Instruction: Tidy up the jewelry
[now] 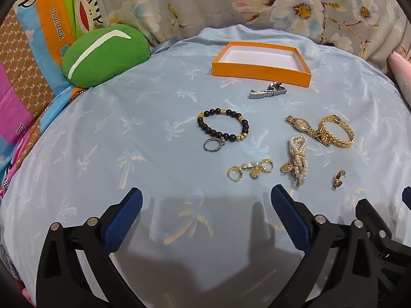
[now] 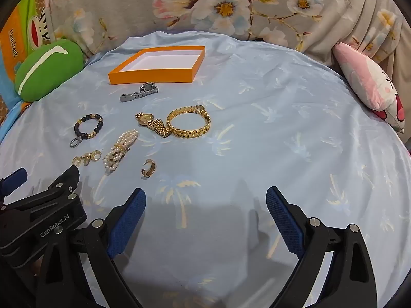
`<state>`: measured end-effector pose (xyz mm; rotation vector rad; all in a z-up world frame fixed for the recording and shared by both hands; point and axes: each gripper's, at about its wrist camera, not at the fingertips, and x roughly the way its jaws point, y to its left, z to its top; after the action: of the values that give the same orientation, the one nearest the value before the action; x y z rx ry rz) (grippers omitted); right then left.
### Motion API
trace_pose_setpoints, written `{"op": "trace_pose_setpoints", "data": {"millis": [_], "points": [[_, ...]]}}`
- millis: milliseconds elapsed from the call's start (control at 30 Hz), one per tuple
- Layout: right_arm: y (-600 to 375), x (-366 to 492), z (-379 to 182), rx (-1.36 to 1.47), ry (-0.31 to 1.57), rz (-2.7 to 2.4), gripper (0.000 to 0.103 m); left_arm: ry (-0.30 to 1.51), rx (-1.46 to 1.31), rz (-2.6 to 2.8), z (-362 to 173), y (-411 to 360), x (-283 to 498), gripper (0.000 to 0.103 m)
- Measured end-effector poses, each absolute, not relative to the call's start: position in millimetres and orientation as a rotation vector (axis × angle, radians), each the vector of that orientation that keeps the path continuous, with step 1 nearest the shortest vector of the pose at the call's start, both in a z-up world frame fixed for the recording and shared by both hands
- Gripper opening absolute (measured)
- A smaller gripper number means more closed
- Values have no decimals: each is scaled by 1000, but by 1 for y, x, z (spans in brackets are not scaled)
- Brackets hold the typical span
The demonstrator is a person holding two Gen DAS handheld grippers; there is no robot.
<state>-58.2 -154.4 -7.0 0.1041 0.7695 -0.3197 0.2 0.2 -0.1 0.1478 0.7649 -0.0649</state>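
The jewelry lies loose on the blue cloth (image 1: 102, 133) in front of me, all of it outside the orange box (image 1: 260, 63), which sits open at the far side showing its white floor. Just before the box lies a silver watch (image 1: 268, 91). Nearer to me is a black bead bracelet (image 1: 223, 125) with a dark ring (image 1: 213, 145) touching its near edge. To the right a gold watch (image 1: 303, 125) meets a gold chain bracelet (image 1: 339, 132). Closer still lie gold earrings (image 1: 250, 170), a pearl bracelet (image 1: 298, 163) and a lone hoop earring (image 1: 339, 178).

My left gripper (image 1: 205, 215) hangs above bare cloth, fingers spread wide with nothing between them. My right gripper (image 2: 205, 218) is likewise spread and holds nothing, just beside the left one.

A green cushion (image 1: 105, 54) rests at the far left, a pink pillow (image 2: 370, 87) at the far right, floral fabric (image 2: 231, 7) behind.
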Motion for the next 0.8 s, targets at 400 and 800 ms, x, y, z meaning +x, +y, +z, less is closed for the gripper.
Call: {"op": "trace_pose_setpoints", "data": {"millis": [400,800], "points": [[-153,-58,-7,100,767,-321,93,782,144,-67,0,2,1,97],[-154,-60,-6,96,765,-323,93,778,145,-67,0,1,5,98]]}}
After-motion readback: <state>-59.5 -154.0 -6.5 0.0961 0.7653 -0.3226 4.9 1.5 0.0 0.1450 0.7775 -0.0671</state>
